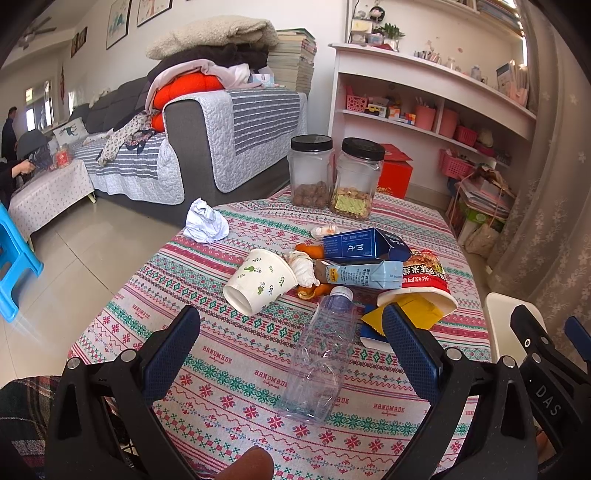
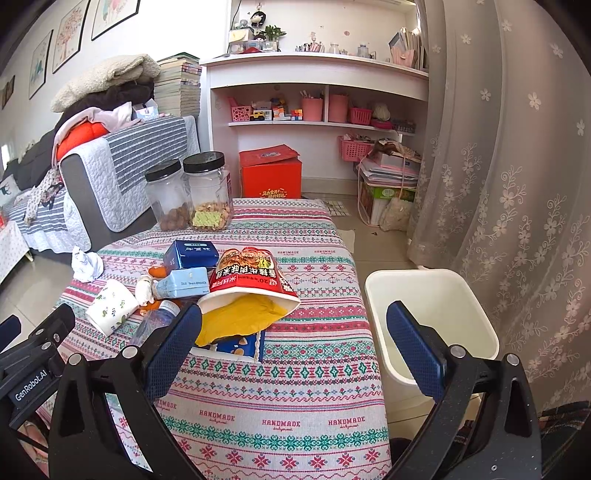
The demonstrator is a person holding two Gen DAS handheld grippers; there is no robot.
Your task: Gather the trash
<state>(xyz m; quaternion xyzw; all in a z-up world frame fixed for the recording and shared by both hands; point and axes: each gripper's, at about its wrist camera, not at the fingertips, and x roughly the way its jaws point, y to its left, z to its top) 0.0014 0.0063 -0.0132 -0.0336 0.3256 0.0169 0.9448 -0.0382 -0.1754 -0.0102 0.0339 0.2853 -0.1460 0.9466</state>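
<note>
My left tongs point(image 1: 291, 328) gape wide over the clear plastic bottle point(image 1: 319, 354); my right tongs point(image 2: 293, 332) gape wide, holding nothing, beside the white bin point(image 2: 476, 306).

I am working in a lived-in home sitting room: a grey fabric sofa point(image 1: 192, 147) draped with a striped quilted cover and heaped with folded blankets and clothes stands by a white wall hung with framed pictures point(image 1: 118, 22). Beside it I see a white built-in shelf unit point(image 2: 317, 74) crowded with pink baskets, toys and trinkets, a lace floral curtain point(image 2: 517, 184), and a low table under a patterned "HANDMADE" tablecloth point(image 2: 288, 406).
</note>
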